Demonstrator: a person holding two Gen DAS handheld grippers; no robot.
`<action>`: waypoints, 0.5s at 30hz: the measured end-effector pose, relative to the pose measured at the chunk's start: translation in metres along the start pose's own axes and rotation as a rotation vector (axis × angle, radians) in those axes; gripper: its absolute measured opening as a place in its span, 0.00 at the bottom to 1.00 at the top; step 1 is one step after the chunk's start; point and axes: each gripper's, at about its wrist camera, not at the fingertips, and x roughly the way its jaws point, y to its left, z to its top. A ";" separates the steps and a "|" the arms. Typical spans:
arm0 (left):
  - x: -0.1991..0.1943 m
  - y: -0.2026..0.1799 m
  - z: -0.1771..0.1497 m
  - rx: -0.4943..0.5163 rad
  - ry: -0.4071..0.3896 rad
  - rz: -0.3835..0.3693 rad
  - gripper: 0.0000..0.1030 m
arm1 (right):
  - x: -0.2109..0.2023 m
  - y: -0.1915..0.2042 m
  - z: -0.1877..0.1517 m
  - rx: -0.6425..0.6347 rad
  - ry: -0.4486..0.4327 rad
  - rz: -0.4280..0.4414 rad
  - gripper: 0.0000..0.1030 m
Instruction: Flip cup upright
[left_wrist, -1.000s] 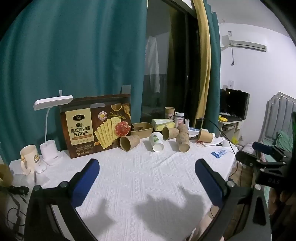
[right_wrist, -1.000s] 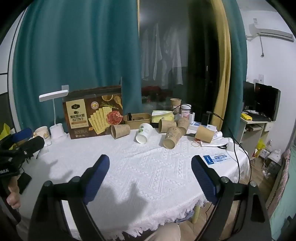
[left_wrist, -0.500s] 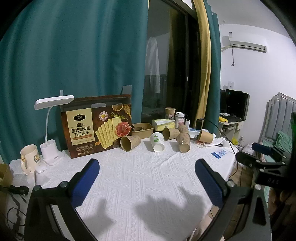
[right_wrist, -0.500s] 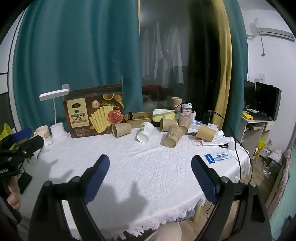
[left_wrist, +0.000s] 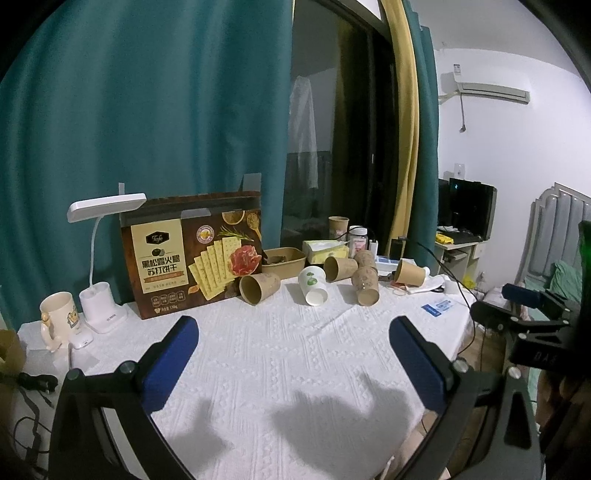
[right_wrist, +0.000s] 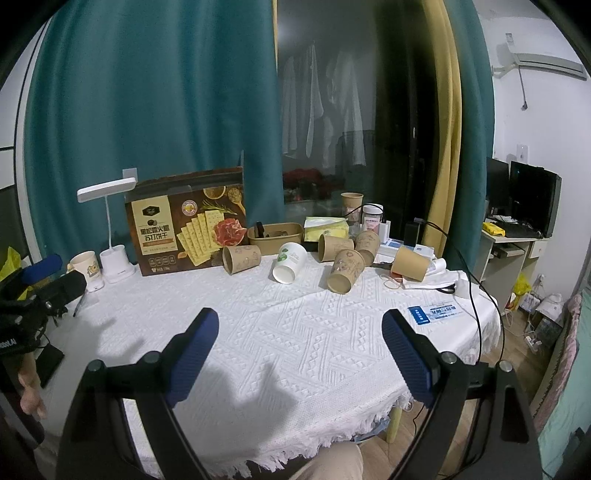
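Note:
Several paper cups lie on their sides at the back of the white-clothed table (left_wrist: 295, 369): a brown one (left_wrist: 258, 288) by the cracker box, a white one (left_wrist: 313, 285), further brown ones (left_wrist: 366, 284) to the right. In the right wrist view they show as a brown cup (right_wrist: 241, 259), a white cup (right_wrist: 290, 261) and a brown cup (right_wrist: 345, 270). My left gripper (left_wrist: 293, 339) is open and empty, well short of the cups. My right gripper (right_wrist: 299, 332) is open and empty, also short of them.
A cracker box (left_wrist: 192, 254), a white desk lamp (left_wrist: 105, 258) and a mug (left_wrist: 59, 317) stand at back left. A brown tray (left_wrist: 284, 256), tissue box (left_wrist: 325, 249), upright cup (left_wrist: 338, 227), jar and cables crowd the back right. A blue card (right_wrist: 432, 314) lies near the right edge.
Both views have shifted very slightly; the cups look a touch nearer. Nothing on the table has moved and both grippers stay open.

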 end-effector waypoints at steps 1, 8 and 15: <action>0.000 0.000 0.000 -0.002 -0.001 -0.002 1.00 | 0.000 0.000 0.000 0.000 0.001 0.000 0.86; 0.002 0.002 0.000 -0.016 0.005 -0.034 1.00 | 0.000 -0.001 0.000 0.000 0.000 0.001 0.86; 0.000 0.001 -0.001 -0.011 0.002 -0.026 1.00 | 0.000 -0.001 -0.001 0.001 -0.001 0.001 0.86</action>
